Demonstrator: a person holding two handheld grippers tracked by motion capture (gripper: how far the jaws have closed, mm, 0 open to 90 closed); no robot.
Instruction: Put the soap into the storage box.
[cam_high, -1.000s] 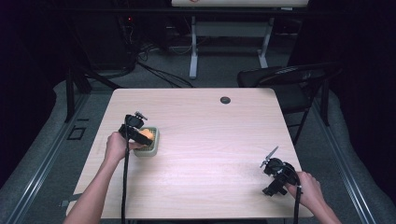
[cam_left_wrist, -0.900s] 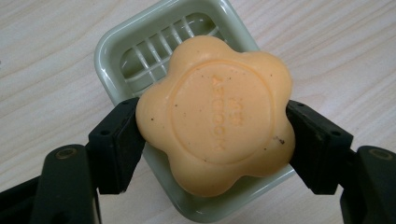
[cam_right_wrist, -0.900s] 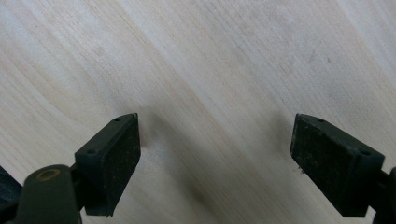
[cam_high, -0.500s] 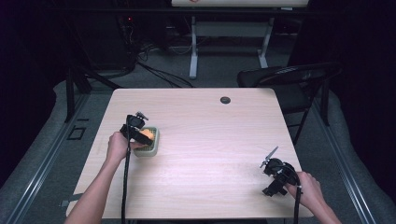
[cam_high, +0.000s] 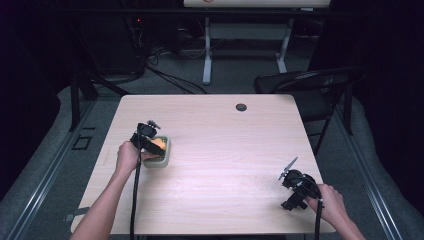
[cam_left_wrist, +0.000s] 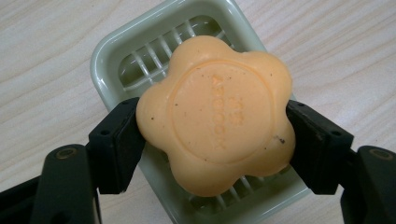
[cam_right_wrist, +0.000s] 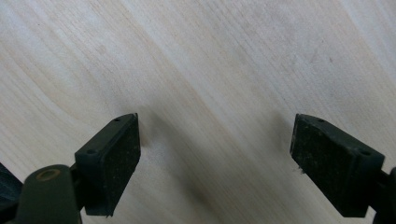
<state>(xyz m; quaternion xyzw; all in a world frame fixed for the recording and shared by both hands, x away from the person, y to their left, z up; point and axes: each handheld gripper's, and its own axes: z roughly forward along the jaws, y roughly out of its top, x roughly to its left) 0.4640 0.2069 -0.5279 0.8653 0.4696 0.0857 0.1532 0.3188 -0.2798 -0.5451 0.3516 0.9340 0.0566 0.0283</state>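
An orange flower-shaped soap (cam_left_wrist: 217, 114) sits over a pale green slatted soap dish (cam_left_wrist: 140, 51). My left gripper (cam_left_wrist: 215, 135) is shut on the soap, one black pad pressing each side of it. From above, the left gripper (cam_high: 150, 142) is at the table's left side over the dish (cam_high: 162, 159), with the soap (cam_high: 157, 145) showing orange. My right gripper (cam_right_wrist: 215, 158) stands open just above bare wood with nothing between its pads. In the high view the right gripper (cam_high: 295, 187) is near the table's front right corner.
The light wooden table (cam_high: 225, 150) has a round dark grommet (cam_high: 241, 107) near its far edge. A dark folding chair (cam_high: 310, 85) stands behind the far right corner. A white desk frame (cam_high: 207, 50) and cables lie on the floor beyond.
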